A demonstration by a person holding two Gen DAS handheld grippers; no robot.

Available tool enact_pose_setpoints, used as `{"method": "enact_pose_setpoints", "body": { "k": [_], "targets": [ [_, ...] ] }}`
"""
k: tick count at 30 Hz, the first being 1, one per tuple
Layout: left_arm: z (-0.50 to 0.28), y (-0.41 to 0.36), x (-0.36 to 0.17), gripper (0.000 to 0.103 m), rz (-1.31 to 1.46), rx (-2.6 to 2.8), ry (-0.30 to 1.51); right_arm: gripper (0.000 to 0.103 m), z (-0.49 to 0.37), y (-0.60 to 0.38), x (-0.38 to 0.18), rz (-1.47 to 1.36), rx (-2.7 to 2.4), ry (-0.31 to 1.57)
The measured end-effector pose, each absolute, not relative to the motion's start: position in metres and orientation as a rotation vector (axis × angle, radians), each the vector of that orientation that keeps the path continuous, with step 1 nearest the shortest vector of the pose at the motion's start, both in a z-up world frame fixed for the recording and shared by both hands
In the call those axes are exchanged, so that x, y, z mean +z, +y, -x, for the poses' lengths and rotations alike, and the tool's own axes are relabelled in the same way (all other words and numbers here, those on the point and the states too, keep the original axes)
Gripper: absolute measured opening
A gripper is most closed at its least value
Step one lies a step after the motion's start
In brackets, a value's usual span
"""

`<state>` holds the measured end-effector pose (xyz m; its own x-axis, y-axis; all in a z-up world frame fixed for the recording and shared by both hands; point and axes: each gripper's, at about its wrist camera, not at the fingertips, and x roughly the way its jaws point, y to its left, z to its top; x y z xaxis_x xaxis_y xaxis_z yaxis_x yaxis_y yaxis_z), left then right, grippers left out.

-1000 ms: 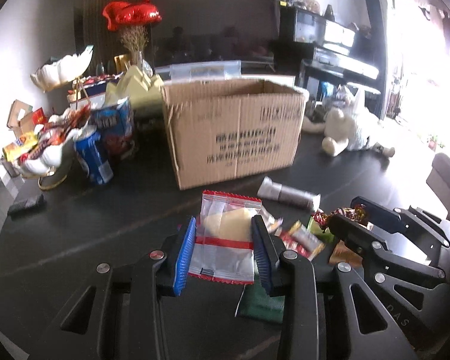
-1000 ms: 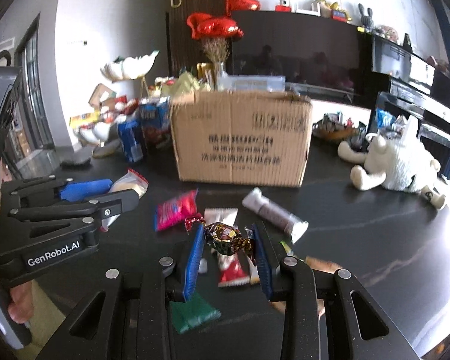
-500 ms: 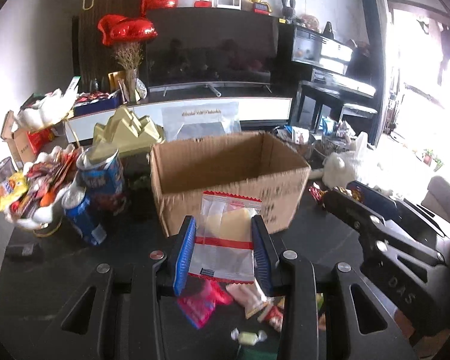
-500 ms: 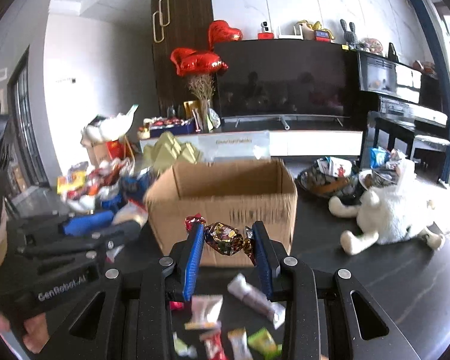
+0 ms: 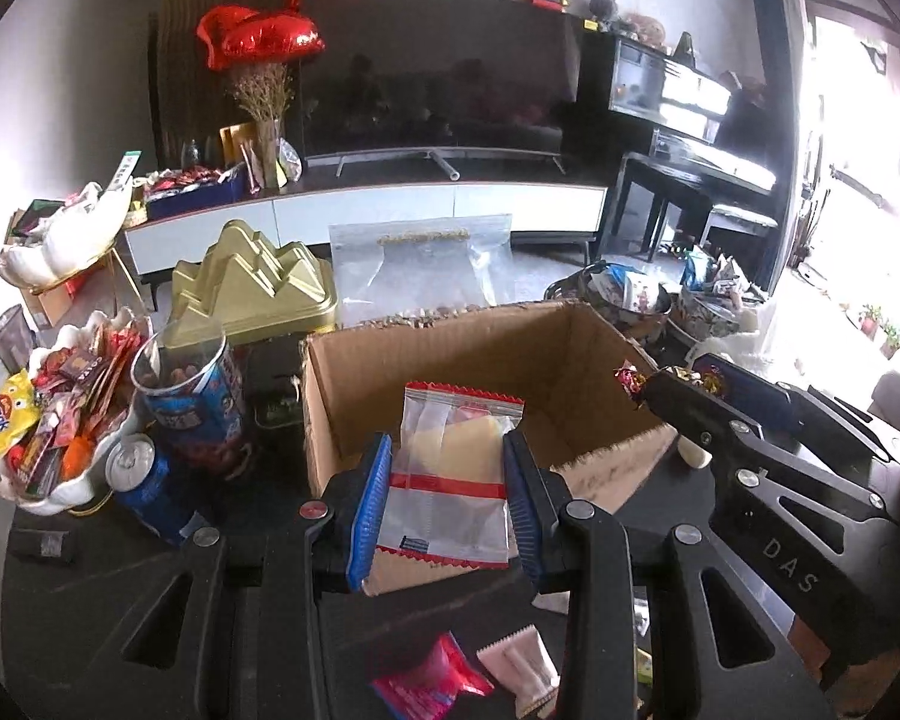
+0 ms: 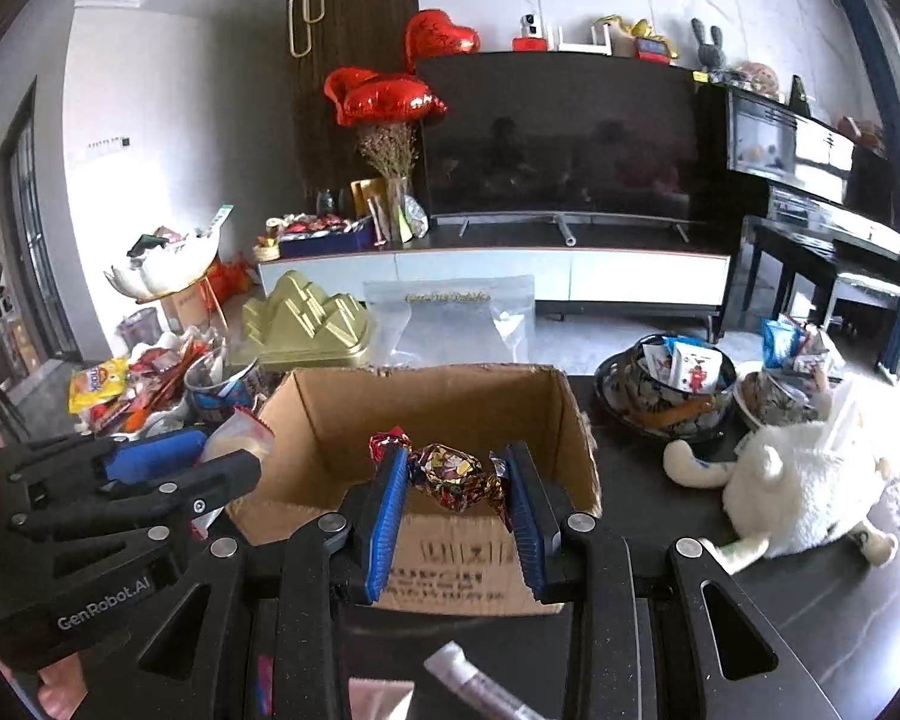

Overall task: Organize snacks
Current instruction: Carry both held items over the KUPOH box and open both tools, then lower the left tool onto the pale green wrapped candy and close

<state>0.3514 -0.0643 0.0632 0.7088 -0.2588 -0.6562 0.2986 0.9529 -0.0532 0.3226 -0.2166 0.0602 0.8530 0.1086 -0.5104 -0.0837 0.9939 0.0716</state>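
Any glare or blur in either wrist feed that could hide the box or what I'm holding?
Left wrist: the window at right is blown out, washing that edge, but the box and the packet in the left gripper are sharp. Right wrist: evenly lit; the candy in the right gripper is crisp. Both bend straight lines at the rims.

The cardboard box looks matt and rough. The candy wears glossy crinkled foil. The table is smooth, dark and faintly shiny.

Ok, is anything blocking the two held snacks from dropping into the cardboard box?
Nothing visible does. The clear cracker packet in the left gripper and the foil candy in the right gripper both sit over the open, flapless cardboard box.
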Motion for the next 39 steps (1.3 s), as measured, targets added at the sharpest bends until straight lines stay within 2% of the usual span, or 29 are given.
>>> {"method": "enact_pose_setpoints", "body": {
  "k": [8, 9, 11, 12, 14, 18, 27, 39],
  "targets": [
    [-0.392, -0.063, 0.059, 0.038, -0.003, -0.326, 0.798, 0.035, -0.364, -0.22, 0.059, -0.047, 0.097, 0.595],
    [-0.395, -0.063, 0.058, 0.041, -0.001, -0.326, 0.805, 0.035, -0.367, -0.221, 0.059, -0.047, 0.097, 0.599],
    [-0.398, -0.063, 0.058, 0.06, -0.018, -0.285, 0.8, 0.038, -0.373, -0.221, 0.059, -0.038, 0.084, 0.611],
    [-0.398, -0.061, 0.059, 0.073, -0.024, -0.261, 0.789, 0.043, -0.374, -0.222, 0.059, -0.037, 0.08, 0.613],
    [-0.39, -0.056, 0.062, 0.074, -0.031, -0.219, 0.756, 0.057, -0.373, -0.224, 0.057, -0.043, 0.07, 0.626],
    [-0.368, -0.053, 0.065, 0.077, -0.075, -0.186, 0.725, 0.062, -0.359, -0.225, 0.052, -0.029, 0.055, 0.641],
    [-0.304, -0.057, 0.074, 0.081, -0.142, -0.227, 0.684, 0.063, -0.294, -0.214, 0.048, 0.048, 0.102, 0.636],
    [-0.261, -0.069, 0.054, 0.08, -0.155, -0.283, 0.796, 0.062, -0.252, -0.228, 0.04, 0.036, 0.106, 0.788]
  ]
}}
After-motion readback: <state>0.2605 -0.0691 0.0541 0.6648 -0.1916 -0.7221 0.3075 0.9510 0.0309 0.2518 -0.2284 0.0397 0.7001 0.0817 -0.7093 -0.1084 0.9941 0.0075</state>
